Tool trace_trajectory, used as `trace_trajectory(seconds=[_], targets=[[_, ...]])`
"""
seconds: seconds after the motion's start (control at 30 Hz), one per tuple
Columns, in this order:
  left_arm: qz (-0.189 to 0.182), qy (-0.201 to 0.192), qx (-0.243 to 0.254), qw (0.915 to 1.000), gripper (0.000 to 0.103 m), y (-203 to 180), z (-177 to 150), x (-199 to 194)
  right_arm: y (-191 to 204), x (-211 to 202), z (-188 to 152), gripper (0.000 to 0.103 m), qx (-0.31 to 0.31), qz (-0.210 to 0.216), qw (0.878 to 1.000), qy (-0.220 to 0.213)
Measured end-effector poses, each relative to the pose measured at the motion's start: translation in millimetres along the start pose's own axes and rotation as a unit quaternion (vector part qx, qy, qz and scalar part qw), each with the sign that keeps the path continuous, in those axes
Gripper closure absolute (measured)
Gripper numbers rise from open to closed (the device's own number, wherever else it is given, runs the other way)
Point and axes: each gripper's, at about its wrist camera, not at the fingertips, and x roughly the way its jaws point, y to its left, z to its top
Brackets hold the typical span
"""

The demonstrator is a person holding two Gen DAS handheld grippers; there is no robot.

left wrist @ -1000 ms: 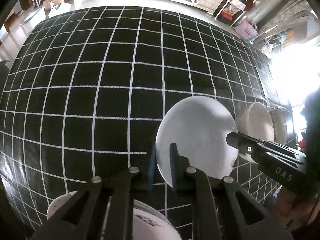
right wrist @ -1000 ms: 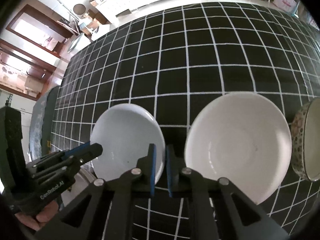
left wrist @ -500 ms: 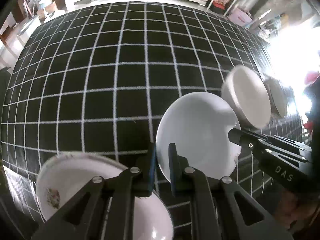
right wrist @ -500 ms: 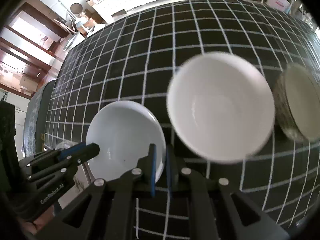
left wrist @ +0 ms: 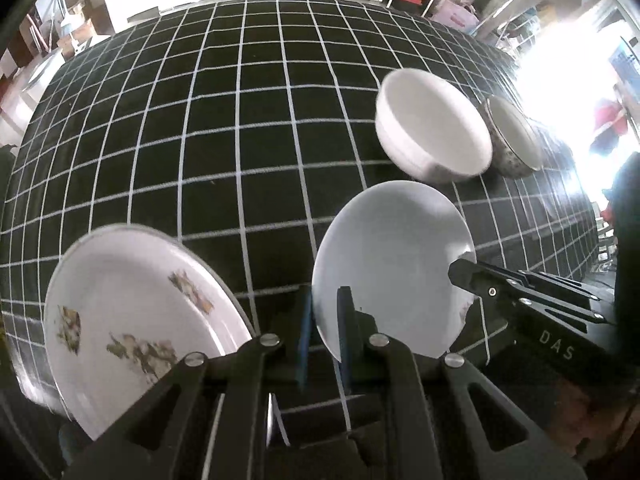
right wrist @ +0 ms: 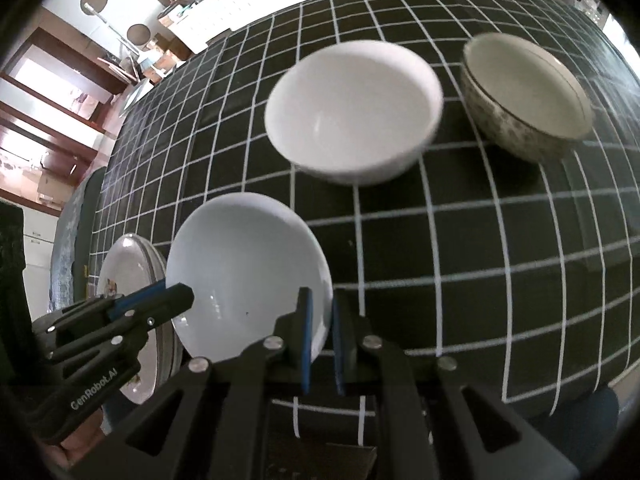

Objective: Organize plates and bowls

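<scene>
Both grippers have hold of the same small white plate [left wrist: 390,276], one on each side of it. The left gripper [left wrist: 325,332] has its two blue-padded fingers nearly closed, pinching the plate's near-left rim. The right gripper [right wrist: 320,336] does the same on the opposite edge, its fingers drawn in tight with the rim between them. From the left wrist view the right gripper reaches in from the right and its tip meets the plate's far rim; from the right wrist view the left gripper comes in from the lower left onto the plate [right wrist: 248,276].

The plate is tilted, carried above the black tablecloth [left wrist: 240,128] with its white grid lines — whether any part of it touches the cloth I cannot tell.

Just to the left of it lies a larger white plate with brown flower-like patterns [left wrist: 132,312], near the table's front-left edge. In the right wrist view that patterned plate [right wrist: 128,276] peeks out behind the held one, and its edge looks like more than one rim stacked.

Farther back on the cloth sit two bowls close beside each other: a plain white bowl [right wrist: 354,112], a little blurred, and to its right a speckled bowl with a dark rim line [right wrist: 524,96]. Both are upright, and well apart from the held plate.
</scene>
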Motion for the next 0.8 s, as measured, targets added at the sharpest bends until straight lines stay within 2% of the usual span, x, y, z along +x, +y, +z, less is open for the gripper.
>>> trace_trajectory(seconds=[0.4, 0.7, 0.8], targets=[[-0.003, 0.014, -0.002, 0.9999, 0.093, -8, -34, 4, -6, -12, -24, 0.091, 0.001, -0.005, 1.0, 0.0], [-0.003, 0.016, -0.005, 0.9999, 0.093, -8, -44, 3, -12, -15, -33, 0.091, 0.016, 0.011, 1.0, 0.003], [-0.004, 0.016, -0.008, 0.9998, 0.093, -7, -43, 4, -9, -14, -35, 0.091, 0.014, 0.003, 1.0, 0.0]])
